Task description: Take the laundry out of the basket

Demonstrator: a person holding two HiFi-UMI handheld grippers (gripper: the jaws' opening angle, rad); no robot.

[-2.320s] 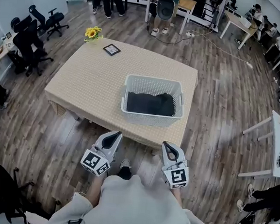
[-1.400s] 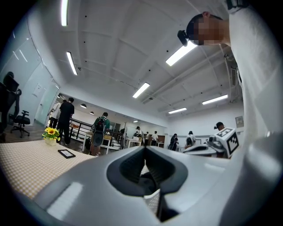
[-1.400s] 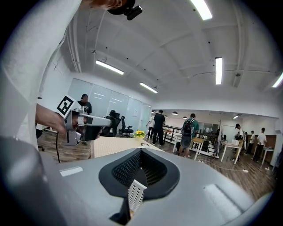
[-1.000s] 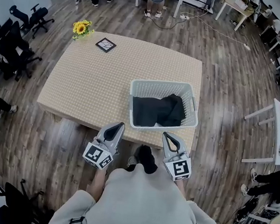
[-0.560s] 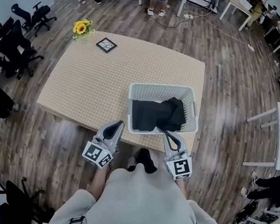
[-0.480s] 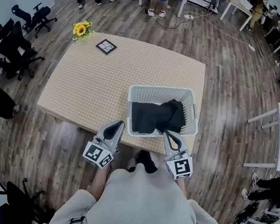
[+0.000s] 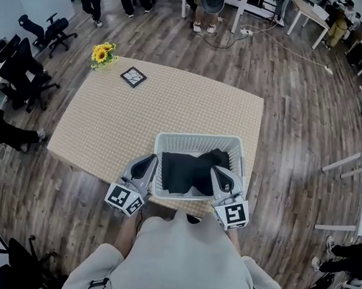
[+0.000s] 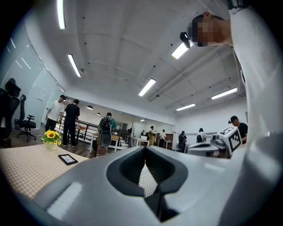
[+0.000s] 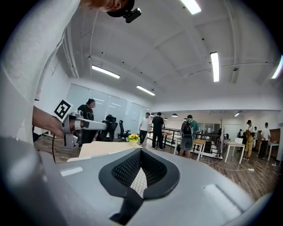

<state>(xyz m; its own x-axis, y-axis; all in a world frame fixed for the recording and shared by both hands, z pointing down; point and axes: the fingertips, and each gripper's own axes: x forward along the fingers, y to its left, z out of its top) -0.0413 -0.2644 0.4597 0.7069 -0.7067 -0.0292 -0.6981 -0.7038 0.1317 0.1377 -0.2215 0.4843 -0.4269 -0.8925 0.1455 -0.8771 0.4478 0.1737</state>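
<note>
At the near edge of the desk, one lot of laundry is entered, with the tools at hand.

- Left gripper (image 7: 146,163): fingers (image 8: 126,170) are brought together tip to tip; nothing is caught between them. It is held just beside the basket's near left corner.
- Right gripper (image 7: 220,174): fingers (image 9: 125,171) are likewise closed on nothing. It is seen over the basket's near right corner.
- Laundry (image 7: 188,171): a dark, near-black heap of cloth is lodged inside the basket, covering most of its floor, with a raised fold toward the right. Whether one garment or several is present cannot be told.
  - Handling: it is judged soft, limp and light, neither fragile nor slippery. It is expected to drape and trail when lifted, and may snag on the lattice walls.
  - Hold: the raised fold is judged the best place to be pinched from above, once the fingers are opened.
- Basket (image 7: 197,138): white plastic with lattice walls, rectangular, stood at the desk's near right. It is judged light enough to be dragged should the cloth catch.
- Desk (image 7: 140,112): covered in beige patterned cloth. Sunflowers (image 7: 101,52) and a dark square tile (image 7: 133,76) are kept at the far left, well apart from the basket.
- Writing: none can be read. Only black-and-white square markers are borne on the gripper cubes (image 7: 123,199); no brand is visible.
</note>
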